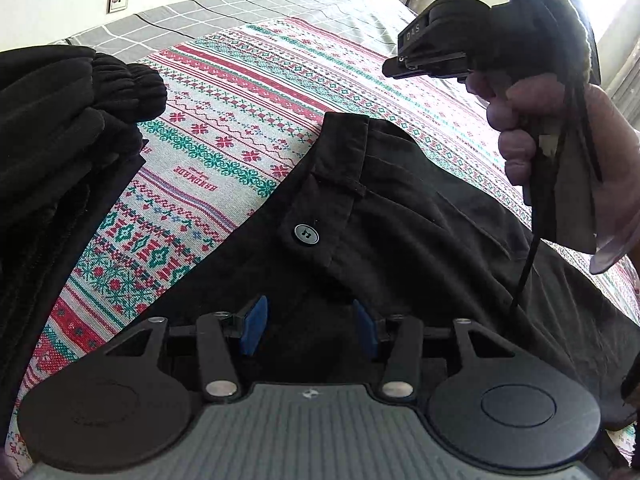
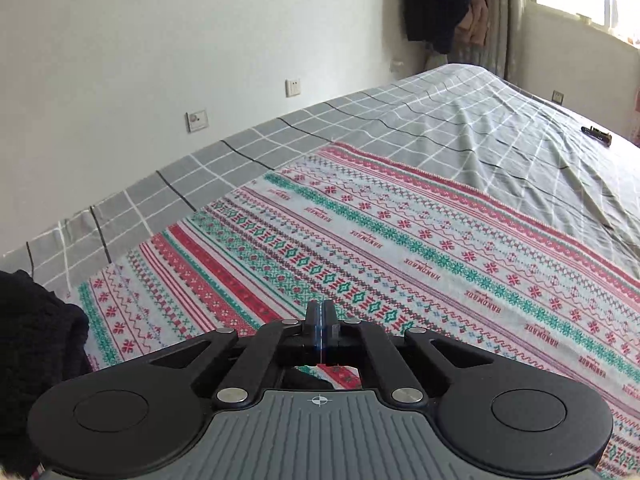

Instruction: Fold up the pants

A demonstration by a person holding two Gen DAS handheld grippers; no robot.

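Left tongs point(image 1: 309, 326) agape over pants point(image 1: 400, 216)

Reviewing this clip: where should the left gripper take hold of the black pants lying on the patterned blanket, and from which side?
Probably the waistband of the black pants, near the button. It is a thick, stitched edge lying flat. Come from above, over the bare patterned blanket side, one pad sliding under.

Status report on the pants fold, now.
Left hand-held gripper open over black pants, not gripping. Right hand-held gripper shut, empty, over patterned blanket. Pants spread waistband up, unfolded. Dark clothes pile alongside.
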